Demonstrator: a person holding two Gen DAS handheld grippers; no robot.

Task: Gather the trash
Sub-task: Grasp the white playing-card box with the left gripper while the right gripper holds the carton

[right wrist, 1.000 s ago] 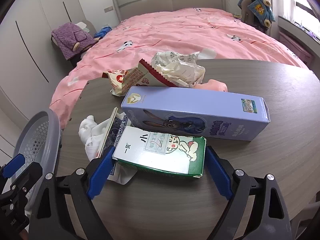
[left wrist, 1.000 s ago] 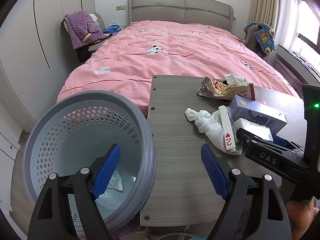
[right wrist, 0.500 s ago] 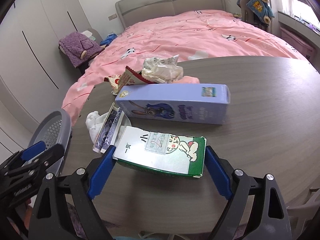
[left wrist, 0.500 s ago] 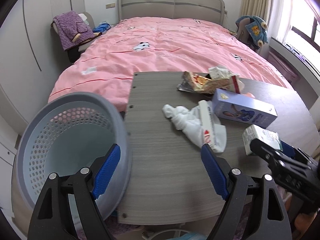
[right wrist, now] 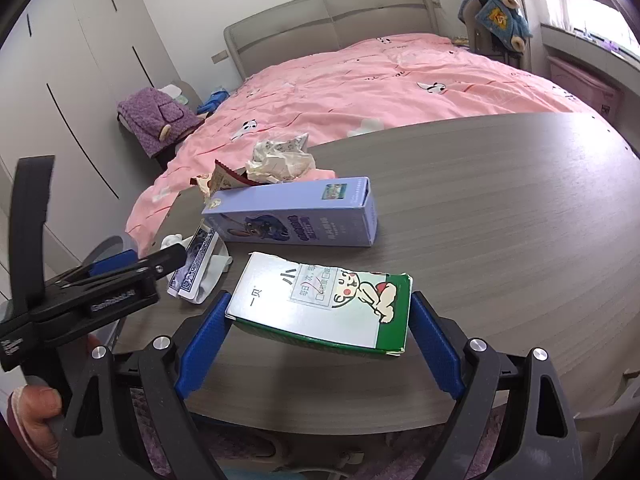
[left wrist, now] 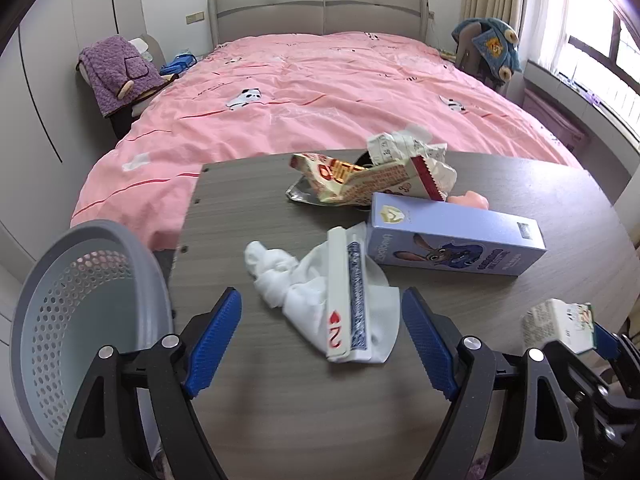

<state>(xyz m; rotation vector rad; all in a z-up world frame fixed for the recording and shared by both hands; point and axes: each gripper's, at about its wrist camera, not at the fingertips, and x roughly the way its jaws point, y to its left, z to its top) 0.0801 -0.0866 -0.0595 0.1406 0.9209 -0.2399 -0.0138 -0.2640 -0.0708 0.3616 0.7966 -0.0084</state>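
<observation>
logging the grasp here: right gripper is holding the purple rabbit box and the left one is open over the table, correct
Not quite. The right gripper is shut on the green and white carton, not the purple rabbit box, which lies on the table untouched; the right wrist view shows this. The left gripper is indeed open over the table.

A matt grey wood-grain table (left wrist: 248, 208) carries a glossy cardboard carton (right wrist: 320, 304), a smooth lilac paperboard box (left wrist: 452, 236), crumpled paper (left wrist: 404, 148), a shiny foil-lined wrapper (left wrist: 332, 180) and soft white cloth (left wrist: 288, 280), beside a perforated grey plastic basket (left wrist: 80, 288) and a pink fabric duvet (left wrist: 320, 92)
</observation>
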